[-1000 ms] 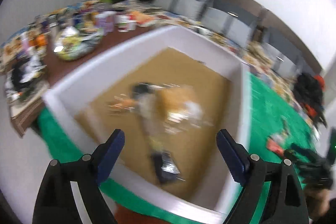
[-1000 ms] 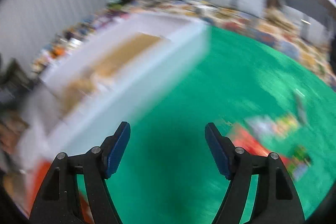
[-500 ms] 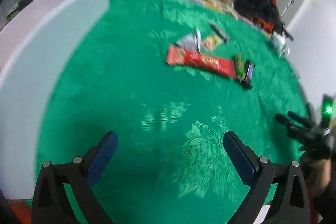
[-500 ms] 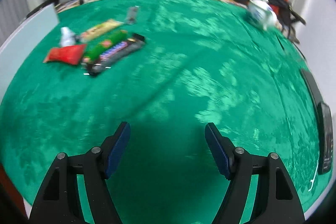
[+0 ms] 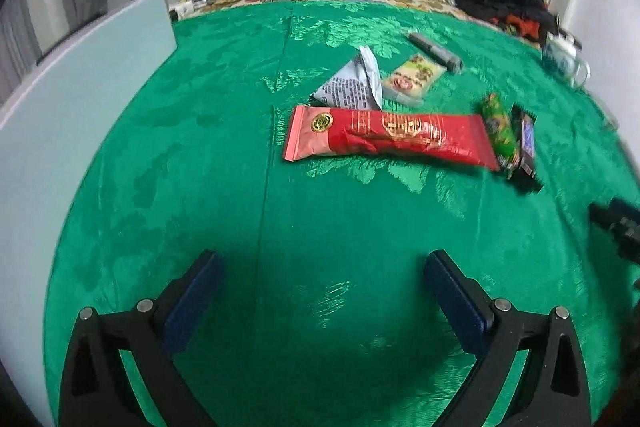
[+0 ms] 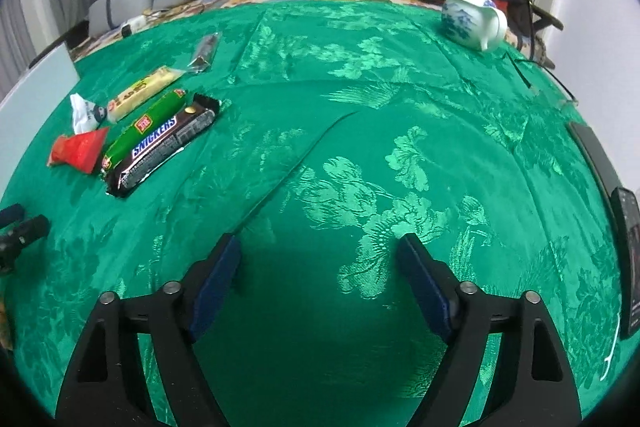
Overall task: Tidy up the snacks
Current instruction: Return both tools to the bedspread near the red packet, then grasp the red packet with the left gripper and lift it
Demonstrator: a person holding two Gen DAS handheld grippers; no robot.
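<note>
- Your left gripper (image 5: 320, 291) hangs wide open over bare green cloth with nothing between its pads; your right gripper (image 6: 320, 267) is just as wide and just as empty.
- The snacks sit in a loose cluster on the table (image 5: 224, 187), ahead of the left gripper and well apart from both.
- The red packet (image 5: 388, 139) is nearest you: long, light, crinkly foil that will likely slide and buckle. Pinch it across the middle of its narrow width.
- The Snickers bar (image 6: 160, 147) looks firmer; the green bar (image 6: 148, 123) lies touching it, so expect it to drag along.
- The grey-white pouch (image 5: 352, 87) and yellow bar (image 5: 412, 79) lie just behind.
</note>
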